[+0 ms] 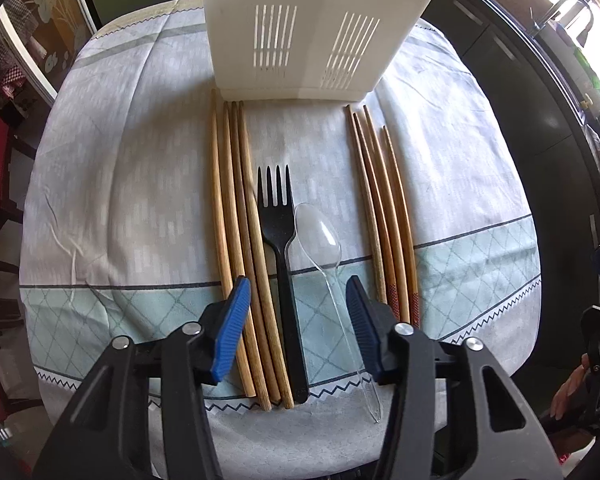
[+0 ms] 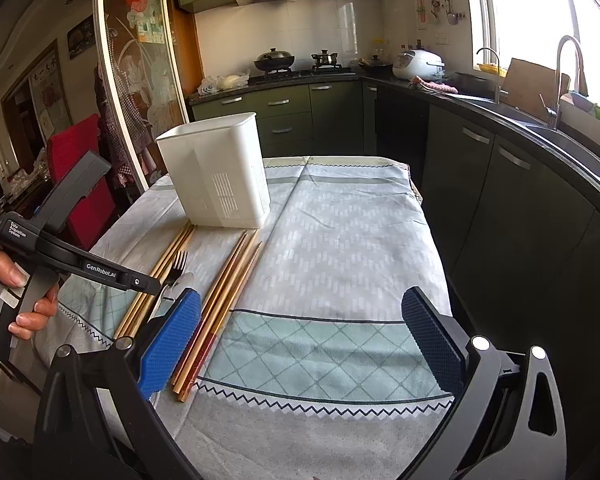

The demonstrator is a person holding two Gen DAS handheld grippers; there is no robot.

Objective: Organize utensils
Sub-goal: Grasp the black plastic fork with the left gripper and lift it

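On a table draped in a pale patterned cloth (image 1: 112, 184), a white slotted utensil holder (image 1: 300, 28) stands upright at the far end, with the cutlery laid out in rows in front of it. A left bundle of wooden chopsticks (image 1: 236, 216) lies just beside a black plastic fork (image 1: 282, 264), whose tines point toward the holder; a clear plastic spoon (image 1: 322, 248) lies next to the fork, and a second bundle of chopsticks (image 1: 384, 216) lies to its right. The left gripper (image 1: 298, 300) points steeply down over the fork and spoon handles, its blue pads spread apart on either side of them and pressing on nothing. The right gripper (image 2: 300, 340), held over the near right part of the cloth, has its jaws wide apart and empty. A hand (image 2: 4, 280) grips the left tool's handle.
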